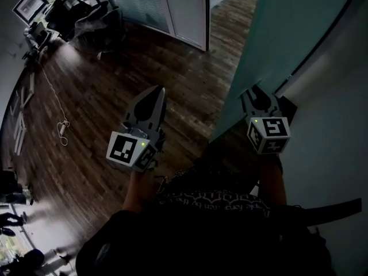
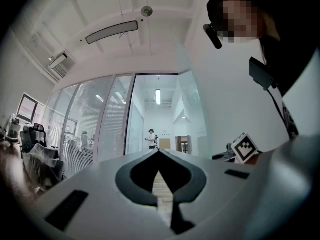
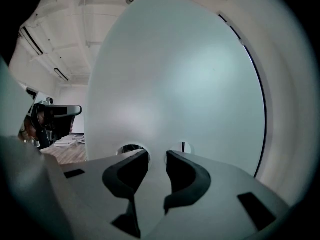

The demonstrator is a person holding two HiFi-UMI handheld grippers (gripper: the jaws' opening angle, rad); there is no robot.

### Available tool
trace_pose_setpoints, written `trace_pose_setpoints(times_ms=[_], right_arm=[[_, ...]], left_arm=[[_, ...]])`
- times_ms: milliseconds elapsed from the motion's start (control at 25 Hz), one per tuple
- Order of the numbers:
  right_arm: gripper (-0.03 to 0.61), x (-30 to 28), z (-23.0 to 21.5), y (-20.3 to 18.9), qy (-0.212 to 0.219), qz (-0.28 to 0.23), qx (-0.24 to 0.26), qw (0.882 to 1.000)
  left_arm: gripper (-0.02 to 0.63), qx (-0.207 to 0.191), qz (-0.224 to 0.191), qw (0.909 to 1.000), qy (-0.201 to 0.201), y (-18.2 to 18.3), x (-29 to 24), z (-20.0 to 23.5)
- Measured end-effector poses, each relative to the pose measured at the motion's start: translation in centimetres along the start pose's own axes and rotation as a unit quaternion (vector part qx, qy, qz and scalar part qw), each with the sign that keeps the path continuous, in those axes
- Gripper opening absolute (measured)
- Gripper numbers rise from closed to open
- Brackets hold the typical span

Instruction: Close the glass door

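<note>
The frosted glass door (image 1: 287,22) stands at the upper right of the head view, its leaf angled out over the wooden floor. My right gripper (image 1: 257,92) is up against its near face, close to the door's lower edge. In the right gripper view the door (image 3: 175,84) fills the picture; the right gripper (image 3: 156,155) is open, with only the glass showing through the gap. Two round fittings (image 3: 131,148) sit on the glass just beyond the fingertips. My left gripper (image 1: 155,91) hangs over the floor left of the door, shut and empty, and points at the open doorway (image 2: 157,114).
A dark wooden floor (image 1: 115,96) spreads to the left, with a cable (image 1: 57,105) trailing across it. Office chairs (image 1: 75,10) stand at the far left by a glass partition with blinds (image 1: 149,4). A white wall (image 1: 333,125) runs along the right. A person (image 2: 150,138) stands far down the corridor.
</note>
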State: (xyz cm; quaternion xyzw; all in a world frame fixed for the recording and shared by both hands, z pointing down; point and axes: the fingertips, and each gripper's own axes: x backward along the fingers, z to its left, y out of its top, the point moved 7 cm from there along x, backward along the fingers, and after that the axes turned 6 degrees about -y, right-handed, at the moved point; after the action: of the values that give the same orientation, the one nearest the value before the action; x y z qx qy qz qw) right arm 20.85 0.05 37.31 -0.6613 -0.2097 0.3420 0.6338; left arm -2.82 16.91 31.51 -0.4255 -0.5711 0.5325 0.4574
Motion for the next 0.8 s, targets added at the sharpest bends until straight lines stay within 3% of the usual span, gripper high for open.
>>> trace_pose_setpoints(times_ms=[440,600,800], right_arm=[[0.114,-6.1,1.8,1.3,-0.027,0.008,-0.012,1.0],[0.114,-8.4,2.3,2.3,-0.034,0.011,-0.011,0.999],[0.115,-11.1,2.4,3.0,-0.028,0.015,-0.017,0.999]], left_arm=[[0.002,-0.007,-0.011,0.9997,0.02,-0.7,0.5,5.8],[0.002,0.016,-0.025,0.999,0.034,-0.1,0.8,7.0],[0.002,0.009,-0.012,0.9983,0.057,-0.6,1.7,9.2]])
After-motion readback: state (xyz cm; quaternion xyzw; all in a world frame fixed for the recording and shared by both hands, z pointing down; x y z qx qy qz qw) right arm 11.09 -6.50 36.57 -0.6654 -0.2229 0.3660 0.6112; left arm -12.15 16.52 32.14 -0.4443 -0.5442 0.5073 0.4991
